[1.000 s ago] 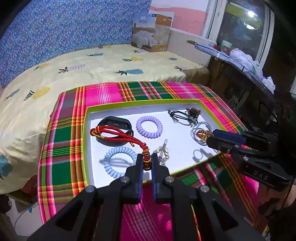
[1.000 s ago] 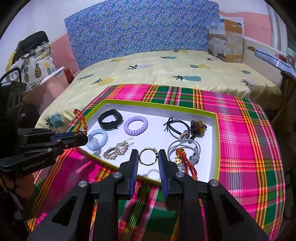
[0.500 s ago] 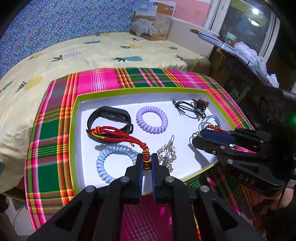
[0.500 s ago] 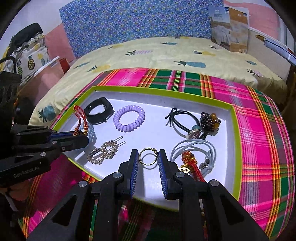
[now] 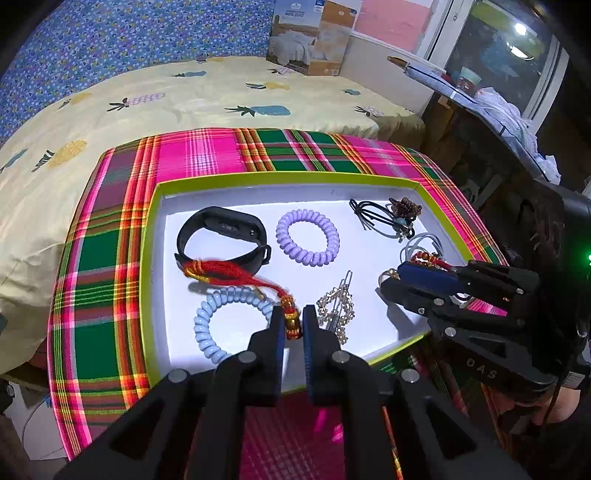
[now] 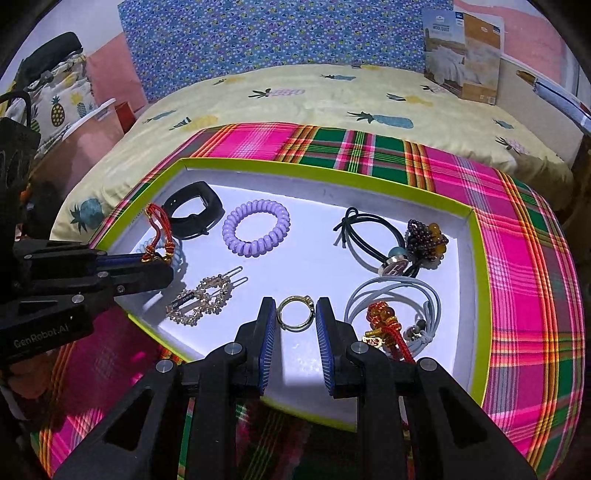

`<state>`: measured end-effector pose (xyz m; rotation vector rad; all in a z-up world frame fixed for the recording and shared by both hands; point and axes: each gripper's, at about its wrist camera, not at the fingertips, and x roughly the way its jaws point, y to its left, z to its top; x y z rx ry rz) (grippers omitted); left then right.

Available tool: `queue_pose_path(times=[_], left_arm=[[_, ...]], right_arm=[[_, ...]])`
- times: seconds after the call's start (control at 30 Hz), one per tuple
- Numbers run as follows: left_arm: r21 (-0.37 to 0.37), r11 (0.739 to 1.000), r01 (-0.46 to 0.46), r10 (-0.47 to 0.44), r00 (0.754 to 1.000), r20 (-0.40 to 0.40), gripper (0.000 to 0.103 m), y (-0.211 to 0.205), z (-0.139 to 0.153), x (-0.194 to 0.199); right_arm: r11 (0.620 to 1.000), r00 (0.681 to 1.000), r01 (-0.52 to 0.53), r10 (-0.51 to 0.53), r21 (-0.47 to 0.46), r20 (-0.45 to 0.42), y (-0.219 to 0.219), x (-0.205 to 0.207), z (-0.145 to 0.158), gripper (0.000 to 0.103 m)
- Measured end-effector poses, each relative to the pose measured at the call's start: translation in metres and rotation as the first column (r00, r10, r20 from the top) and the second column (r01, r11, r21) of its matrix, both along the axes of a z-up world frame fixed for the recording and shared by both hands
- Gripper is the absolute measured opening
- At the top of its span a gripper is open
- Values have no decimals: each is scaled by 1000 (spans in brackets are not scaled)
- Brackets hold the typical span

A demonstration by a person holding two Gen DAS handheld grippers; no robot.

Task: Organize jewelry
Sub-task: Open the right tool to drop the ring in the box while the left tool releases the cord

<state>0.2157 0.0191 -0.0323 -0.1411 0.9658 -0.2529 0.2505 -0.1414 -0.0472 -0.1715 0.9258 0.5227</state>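
Both grippers sit lower over the tray [image 6: 476,258] than before. Left gripper [image 5: 293,325], jaws just widening, loosely flanks the red cord bracelet [image 5: 229,275]. Right gripper [image 6: 295,317] stands apart around the gold ring [image 6: 293,312].

Bright, even indoor light on the white floor of the green-rimmed shallow tray [image 5: 155,258], nearly blown out. Soft short shadows under the pieces. Strong fisheye bending and black corners. Slight blur on the red braided cord [image 5: 229,275]. Lamp glare in the dark window [image 5: 517,33].
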Motion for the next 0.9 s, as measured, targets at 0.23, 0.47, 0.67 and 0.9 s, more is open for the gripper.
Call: queue_pose_path(times=[0.23,0.47,0.67,0.9], left_arm=[[-1,1000,-16,16,1000,7,25,3,4,-4],[25,999,-40,39,998,48,25,5,18,-25],[32,997,-73,70,994,86,25,5,35,-50],[55,993,-101,95,989,112,25,0,45,-82]], right_arm=[[1000,1000,0,0,3,13,0,-6,5,27],[1000,999,0,-1,24,41,-4,-22,20,28],[999,998,13,-17,48,64,-14,-45,36,28],[997,995,42,-49,72,85,-27,-82,51,28]])
